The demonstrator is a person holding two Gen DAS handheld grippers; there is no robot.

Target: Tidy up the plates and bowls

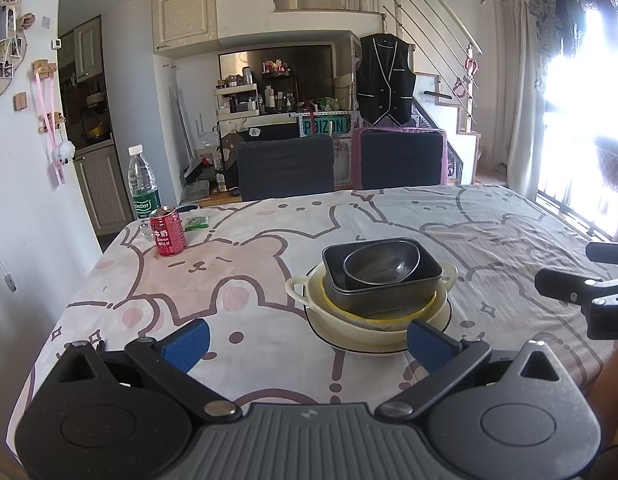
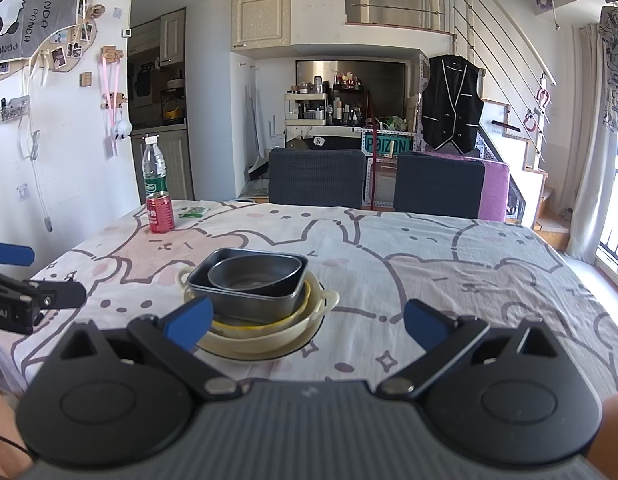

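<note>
One stack of dishes stands mid-table. A small metal bowl (image 1: 381, 266) (image 2: 255, 274) lies inside a dark rectangular tray (image 1: 389, 294) (image 2: 253, 300). The tray rests in a yellow-rimmed bowl (image 1: 389, 316) (image 2: 261, 324), inside a cream two-handled dish (image 1: 299, 286) (image 2: 329, 300), on a white plate (image 1: 365, 346) (image 2: 269, 354). My left gripper (image 1: 307, 344) is open and empty, its right pad by the plate's near edge. My right gripper (image 2: 307, 322) is open and empty, its left pad in front of the stack's near left side.
A red milk can (image 1: 167, 231) (image 2: 160, 213), a water bottle (image 1: 141, 184) (image 2: 154, 168) and a green packet (image 1: 197, 222) (image 2: 194, 211) stand at the far left of the cartoon tablecloth (image 1: 245, 280) (image 2: 449, 264). Two dark chairs (image 1: 285, 168) (image 2: 317, 178) line the far edge.
</note>
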